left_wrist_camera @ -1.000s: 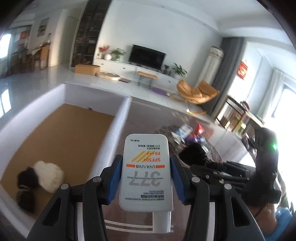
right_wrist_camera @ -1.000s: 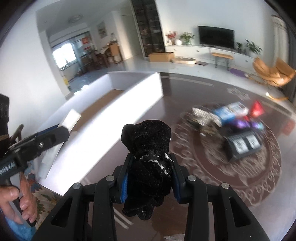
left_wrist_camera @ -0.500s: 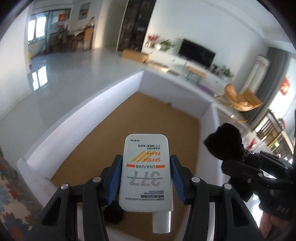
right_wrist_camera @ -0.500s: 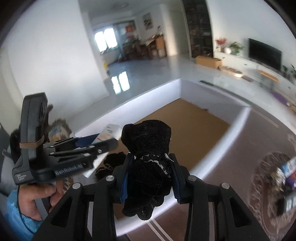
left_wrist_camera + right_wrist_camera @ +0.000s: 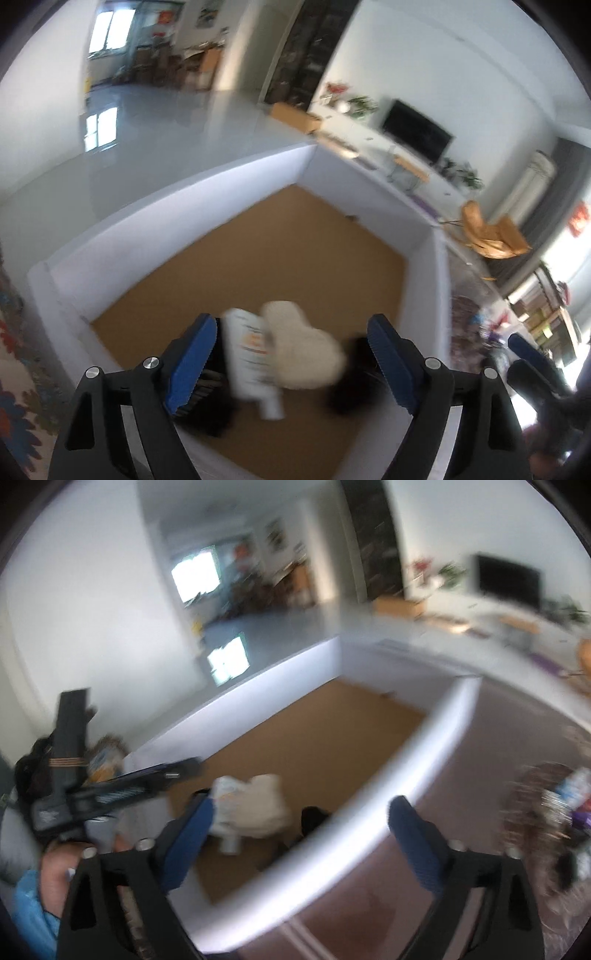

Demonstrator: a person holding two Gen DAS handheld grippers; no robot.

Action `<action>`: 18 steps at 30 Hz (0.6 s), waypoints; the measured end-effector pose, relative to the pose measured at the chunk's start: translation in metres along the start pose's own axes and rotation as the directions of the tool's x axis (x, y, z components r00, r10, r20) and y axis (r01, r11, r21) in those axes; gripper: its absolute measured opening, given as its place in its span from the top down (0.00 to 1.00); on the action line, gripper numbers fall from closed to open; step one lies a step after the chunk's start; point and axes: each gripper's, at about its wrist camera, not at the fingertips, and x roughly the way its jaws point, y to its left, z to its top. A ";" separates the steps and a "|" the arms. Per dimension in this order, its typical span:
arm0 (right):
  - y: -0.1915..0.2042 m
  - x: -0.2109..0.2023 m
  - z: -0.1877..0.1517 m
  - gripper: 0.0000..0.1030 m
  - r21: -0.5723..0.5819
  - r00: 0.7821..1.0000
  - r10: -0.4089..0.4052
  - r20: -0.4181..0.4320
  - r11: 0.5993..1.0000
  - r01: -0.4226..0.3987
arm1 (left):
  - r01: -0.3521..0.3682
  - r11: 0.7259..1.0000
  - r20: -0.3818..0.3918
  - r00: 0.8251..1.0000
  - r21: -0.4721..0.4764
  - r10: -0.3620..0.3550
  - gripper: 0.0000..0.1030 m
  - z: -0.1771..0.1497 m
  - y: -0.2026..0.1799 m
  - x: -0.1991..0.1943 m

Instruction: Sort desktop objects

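A white-walled box [image 5: 177, 229] with a brown cardboard floor fills the middle of both wrist views. In it, near its close wall, lie several things in a loose cluster. From left to right in the left wrist view: a dark item [image 5: 210, 391] partly hidden behind the left blue pad, a white sunscreen tube [image 5: 249, 362] lying with its cap toward the camera, a cream fluffy item [image 5: 303, 350] overlapping the tube's right edge, and a black glove [image 5: 351, 384], blurred, at the right of the pile. The far half of the box floor is bare.

The left gripper [image 5: 291, 354] hangs over the pile; its jaws have just been opening and stand wide, with the tube below them and touching neither pad. The right gripper [image 5: 299, 834] is over the box's near right wall [image 5: 424, 746]; its jaws have just been opening too, stand fully wide and hold nothing. Right of the box runs the dark desk [image 5: 491, 746], with a blurred heap of small objects [image 5: 565, 801] at the far right.
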 end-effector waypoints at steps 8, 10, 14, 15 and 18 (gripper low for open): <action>-0.164 -0.049 -0.123 0.00 0.082 0.850 -0.504 -0.156 0.851 0.519 | 0.292 0.930 -0.073 0.956 0.223 -0.283 0.04 -0.065 -0.159 -0.021; -0.197 -0.057 -0.140 0.00 0.104 0.817 -0.540 -0.204 0.817 0.567 | 0.350 0.903 -0.141 0.936 0.252 -0.323 0.00 -0.090 -0.196 -0.009; -0.244 -0.064 -0.157 0.00 0.131 0.783 -0.558 -0.275 0.785 0.606 | 0.375 0.857 -0.264 0.919 0.352 -0.294 0.00 -0.147 -0.268 0.050; -0.254 -0.063 -0.159 0.00 0.145 0.783 -0.554 -0.283 0.782 0.606 | 0.374 0.849 -0.280 0.918 0.373 -0.281 0.00 -0.157 -0.279 0.063; -0.266 -0.063 -0.159 0.00 0.174 0.784 -0.552 -0.285 0.774 0.608 | 0.333 0.826 -0.326 0.925 0.454 -0.194 0.00 -0.178 -0.305 0.106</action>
